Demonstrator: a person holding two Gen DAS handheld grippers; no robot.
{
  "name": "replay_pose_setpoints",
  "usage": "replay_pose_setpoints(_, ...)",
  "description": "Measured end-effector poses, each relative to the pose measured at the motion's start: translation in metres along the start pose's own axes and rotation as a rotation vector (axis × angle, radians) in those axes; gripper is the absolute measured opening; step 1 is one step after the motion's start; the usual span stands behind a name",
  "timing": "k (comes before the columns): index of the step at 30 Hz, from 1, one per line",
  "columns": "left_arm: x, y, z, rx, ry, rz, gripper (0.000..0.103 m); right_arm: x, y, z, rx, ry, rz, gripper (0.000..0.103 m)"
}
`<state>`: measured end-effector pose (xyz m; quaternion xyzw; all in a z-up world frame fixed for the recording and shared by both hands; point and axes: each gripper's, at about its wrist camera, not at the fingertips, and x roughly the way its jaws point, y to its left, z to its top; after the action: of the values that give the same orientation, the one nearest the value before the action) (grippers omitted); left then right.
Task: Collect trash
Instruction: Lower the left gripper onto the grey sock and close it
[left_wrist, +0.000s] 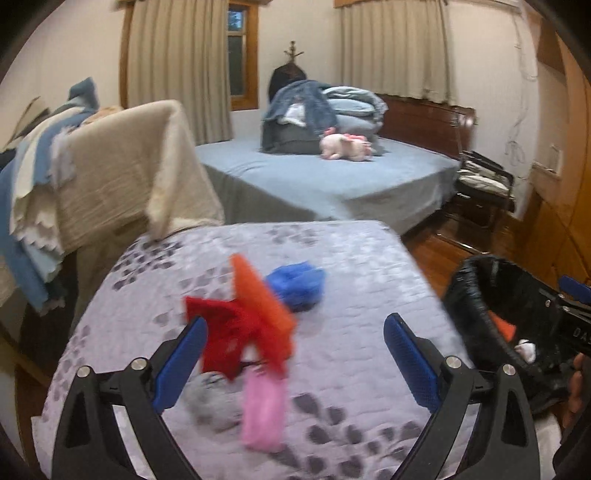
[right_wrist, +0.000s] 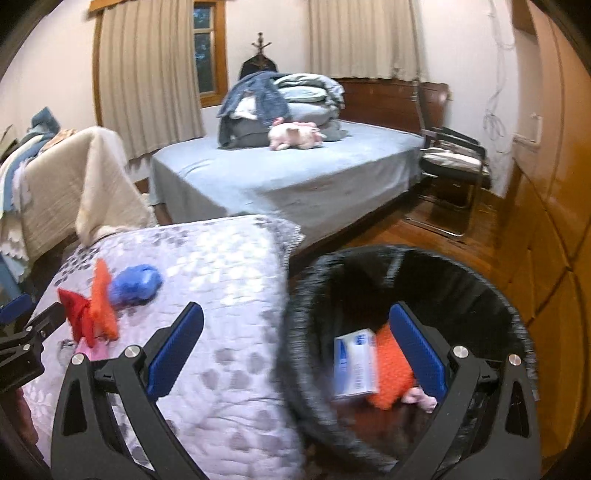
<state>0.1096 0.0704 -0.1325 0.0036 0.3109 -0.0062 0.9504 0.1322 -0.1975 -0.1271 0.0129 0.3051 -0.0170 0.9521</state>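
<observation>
Two handheld grippers work a bedroom cleanup. The left gripper (left_wrist: 295, 354) hangs over a quilted surface (left_wrist: 351, 266) patterned with grey leaves, its blue pads spread wide and clamped on nothing. Between and just beyond its fingers lies a loose heap of scraps: a red piece (left_wrist: 229, 332) under an orange piece (left_wrist: 258, 291), a blue wad (left_wrist: 295, 284) just behind them toward the quilt's far edge, a pink piece (left_wrist: 264, 413) nearest the camera and a grey wad (left_wrist: 214, 402) beside it. The whole heap sits around the middle of the quilt, blurred by motion.

The right gripper (right_wrist: 295, 354) straddles the quilt's right edge and a black-lined bin (right_wrist: 299, 295) that stands just off that edge on the wood floor (right_wrist: 436, 229). Its jaws are also apart and empty, one finger over the quilt, the other over the bin's mouth. Inside the bin lie a white-and-blue box (right_wrist: 354, 365), an orange scrap (right_wrist: 391, 373) and a small pink scrap (right_wrist: 421, 398).

In the left view the right gripper shows at the bin's far rim. Beyond the quilt stands a bed (left_wrist: 332, 181) with folded bedding (left_wrist: 351, 107) and a pink plush toy (left_wrist: 343, 146).
</observation>
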Motion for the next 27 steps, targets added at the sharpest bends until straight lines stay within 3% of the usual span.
replay_pose_setpoints(7, 0.007, 0.047, -0.025, -0.049, 0.051, 0.059, 0.092, 0.010, 0.047, -0.010, -0.040, 0.015, 0.069, 0.098)
replay_pose_setpoints(13, 0.024, 0.073, -0.044, -0.086, 0.126, 0.088, 0.081, 0.022, 0.074, -0.020, -0.079, 0.043, 0.097, 0.098)
replay_pose_setpoints(18, 0.036, 0.086, -0.056, -0.103, 0.167, 0.086, 0.072, 0.028, 0.091, -0.026, -0.112, 0.069, 0.116, 0.098)
replay_pose_setpoints(27, 0.058, 0.081, -0.061, -0.105, 0.213, 0.029, 0.069, 0.033, 0.105, -0.030, -0.163, 0.084, 0.118, 0.097)
